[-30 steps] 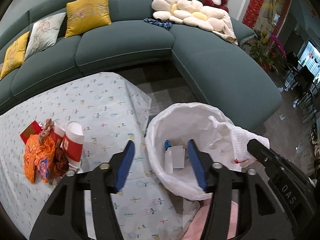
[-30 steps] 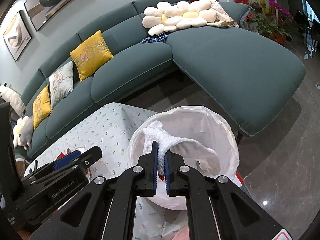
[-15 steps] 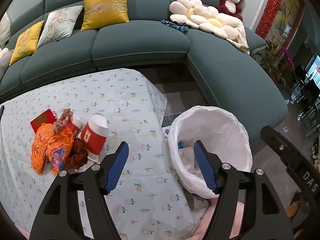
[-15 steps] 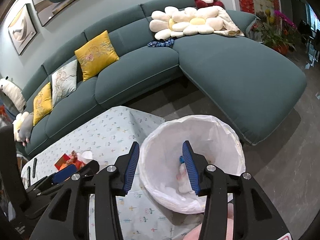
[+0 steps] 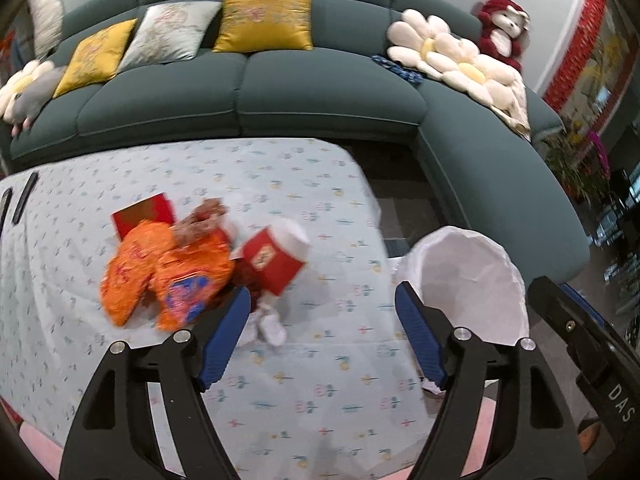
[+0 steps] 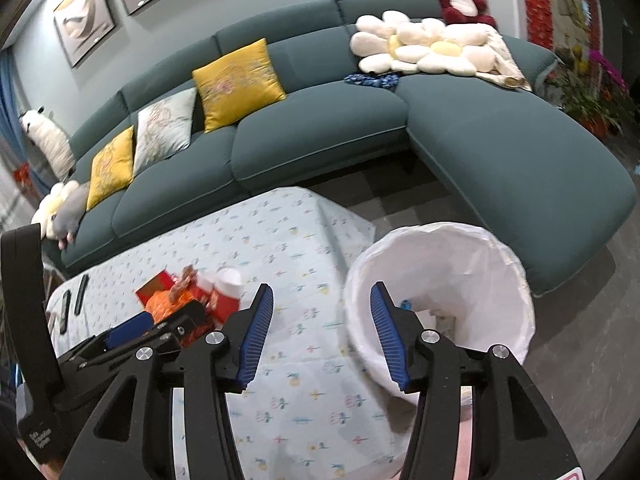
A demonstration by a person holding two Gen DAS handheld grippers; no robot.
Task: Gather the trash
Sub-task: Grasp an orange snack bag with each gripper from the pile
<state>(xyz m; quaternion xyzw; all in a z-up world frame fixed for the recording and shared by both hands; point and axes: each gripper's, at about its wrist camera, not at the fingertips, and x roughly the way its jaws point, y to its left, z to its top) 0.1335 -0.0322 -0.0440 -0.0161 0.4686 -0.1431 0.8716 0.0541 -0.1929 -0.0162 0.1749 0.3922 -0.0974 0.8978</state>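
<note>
both jaws are opening, empty. the left hand-held gripper (image 5: 322, 320) faces wrappers (image 5: 168, 276) at ten o'clock on the bench (image 5: 280, 400). the right hand-held gripper (image 6: 320, 332) sits beside the bin (image 6: 500, 264), ready for drops.

A: The room is evenly lit and rather soft; I see no hard shadows on the sofa (image 5: 332, 92).

B: Yes, but both views are blurred, mostly the orange wrappers (image 5: 168, 276) and the tablecloth (image 6: 280, 240).

A: The fisheye bends the edges, and the corners are black. A little glare lies on the floor (image 6: 580, 340).
</note>
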